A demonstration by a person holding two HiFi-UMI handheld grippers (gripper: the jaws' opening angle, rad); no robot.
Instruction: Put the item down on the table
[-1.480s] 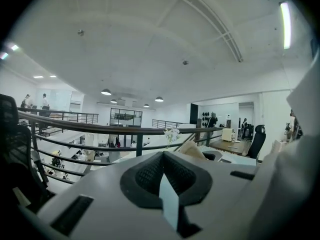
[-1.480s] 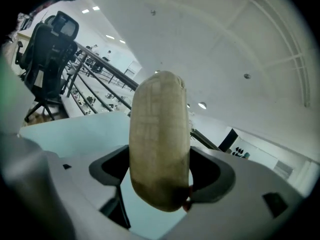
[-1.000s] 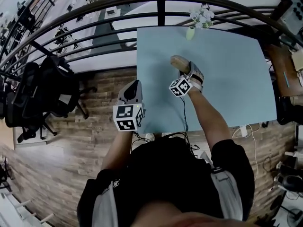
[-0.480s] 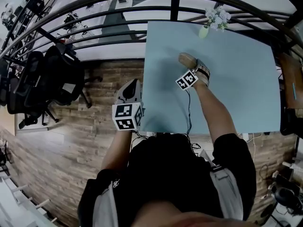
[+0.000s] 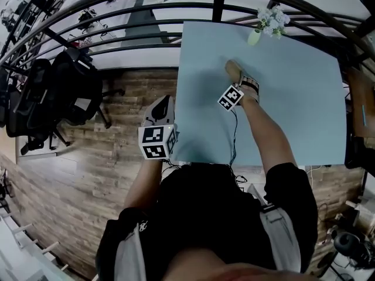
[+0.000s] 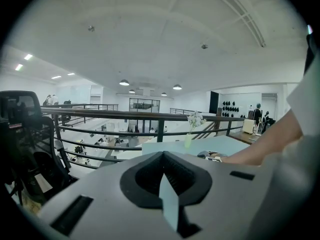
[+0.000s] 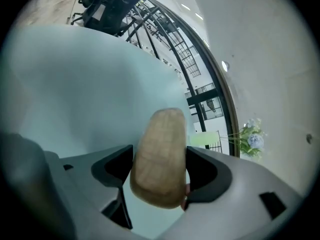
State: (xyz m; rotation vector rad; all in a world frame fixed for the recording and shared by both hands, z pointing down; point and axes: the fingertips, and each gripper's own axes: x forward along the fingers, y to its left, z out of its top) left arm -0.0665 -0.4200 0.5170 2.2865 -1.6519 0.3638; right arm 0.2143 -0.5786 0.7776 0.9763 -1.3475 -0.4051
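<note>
Right gripper [image 7: 159, 159]: jaws just closing a little, squeezing the bread [image 7: 162, 129] from both sides.
Bread: tan, down by the blue surface [image 5: 293, 110].
Left gripper [image 6: 162, 176]: jaws together, empty, beside the surface's edge.

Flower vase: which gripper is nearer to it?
Right. The right gripper, jaws just closing on the tan item, is over the table short of the vase; the left gripper hangs beyond its left edge.

Tan oblong bread roll [image 7: 159, 156], clamped crosswise
</note>
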